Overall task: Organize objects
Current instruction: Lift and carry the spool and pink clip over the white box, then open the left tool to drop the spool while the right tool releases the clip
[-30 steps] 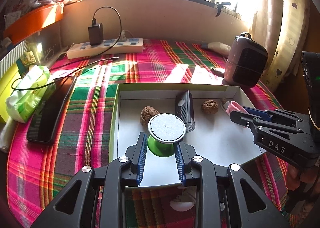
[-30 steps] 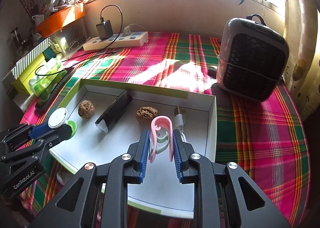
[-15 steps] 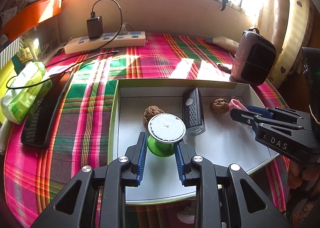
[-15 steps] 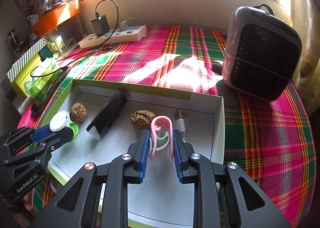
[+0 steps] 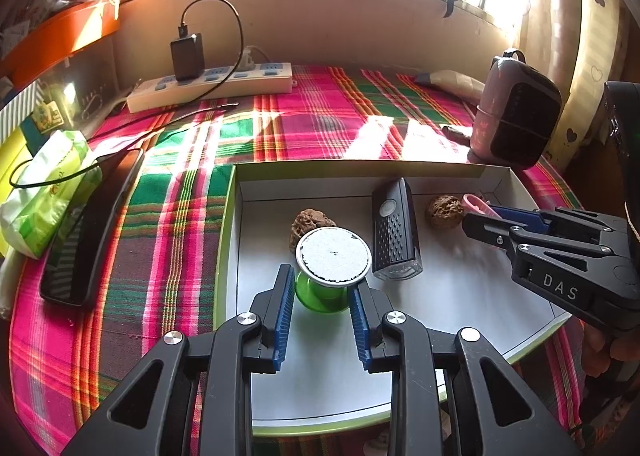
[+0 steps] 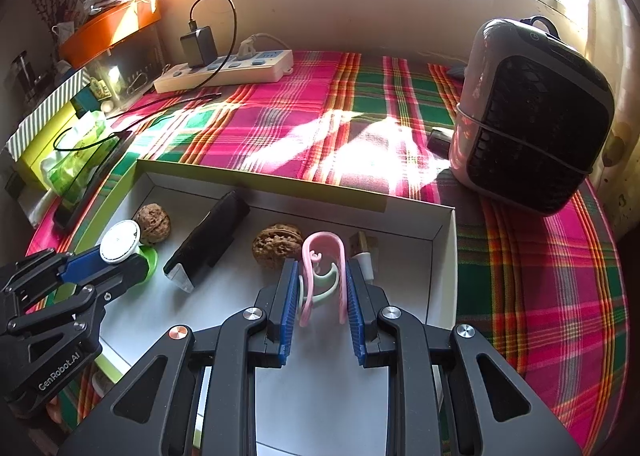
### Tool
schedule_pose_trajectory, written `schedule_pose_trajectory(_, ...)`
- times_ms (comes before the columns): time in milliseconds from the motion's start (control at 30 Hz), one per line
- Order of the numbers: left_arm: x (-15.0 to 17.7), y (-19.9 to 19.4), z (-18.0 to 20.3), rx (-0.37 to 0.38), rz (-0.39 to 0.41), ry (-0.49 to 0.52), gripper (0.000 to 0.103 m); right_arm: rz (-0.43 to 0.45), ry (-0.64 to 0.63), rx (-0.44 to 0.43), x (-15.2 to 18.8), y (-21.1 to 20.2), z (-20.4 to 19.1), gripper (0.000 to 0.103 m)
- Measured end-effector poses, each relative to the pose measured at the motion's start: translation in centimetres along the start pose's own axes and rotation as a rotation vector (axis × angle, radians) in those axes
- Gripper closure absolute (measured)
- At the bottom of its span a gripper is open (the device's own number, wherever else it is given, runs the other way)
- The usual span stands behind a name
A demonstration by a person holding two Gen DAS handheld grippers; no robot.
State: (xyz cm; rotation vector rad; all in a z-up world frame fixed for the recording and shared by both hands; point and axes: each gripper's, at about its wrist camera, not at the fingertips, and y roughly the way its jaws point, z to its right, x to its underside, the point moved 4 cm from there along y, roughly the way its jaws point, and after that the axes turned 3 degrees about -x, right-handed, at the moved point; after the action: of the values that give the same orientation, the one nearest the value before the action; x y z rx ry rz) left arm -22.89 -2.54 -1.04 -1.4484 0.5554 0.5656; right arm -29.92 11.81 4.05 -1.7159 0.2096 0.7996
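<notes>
A shallow white box [image 5: 360, 170] with a green rim lies on the plaid cloth. My left gripper [image 5: 320, 288] is shut on a green knob with a round white-topped disc [image 5: 333, 259], low over the box's left half. From the right wrist view the same gripper [image 6: 104, 264] and disc [image 6: 120, 242] sit at the left. My right gripper [image 6: 322, 272] is shut on a pink hook [image 6: 322, 244] with a pale green hook inside it, over the box's right half. Inside the box lie two walnuts [image 5: 312, 220] [image 5: 446, 211], a black device [image 5: 394, 232] and a white plug [image 6: 364, 252].
A pink and black heater [image 6: 532, 116] stands to the right of the box. A power strip [image 6: 224, 70] with a black charger lies by the back wall. A dark phone [image 5: 92, 224] and a green tissue pack [image 5: 48, 184] lie left of the box.
Both views have crept a little forward over the box and the heater looks nearer. The two grips are unchanged, and the things in the box have not moved.
</notes>
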Motion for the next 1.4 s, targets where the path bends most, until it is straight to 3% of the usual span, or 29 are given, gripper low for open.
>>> schedule_pose_trajectory(1233, -0.01, 0.11, 0.22, 0.004, 0.003, 0.01, 0.073, 0.001, 0.003, 0.008, 0.69, -0.01, -0.2, 0.078)
schedule_pose_trajectory(1400, 0.14, -0.02, 0.3, -0.003, 0.003, 0.011, 0.071, 0.002, 0.008, 0.012, 0.79, -0.15, -0.12, 0.07)
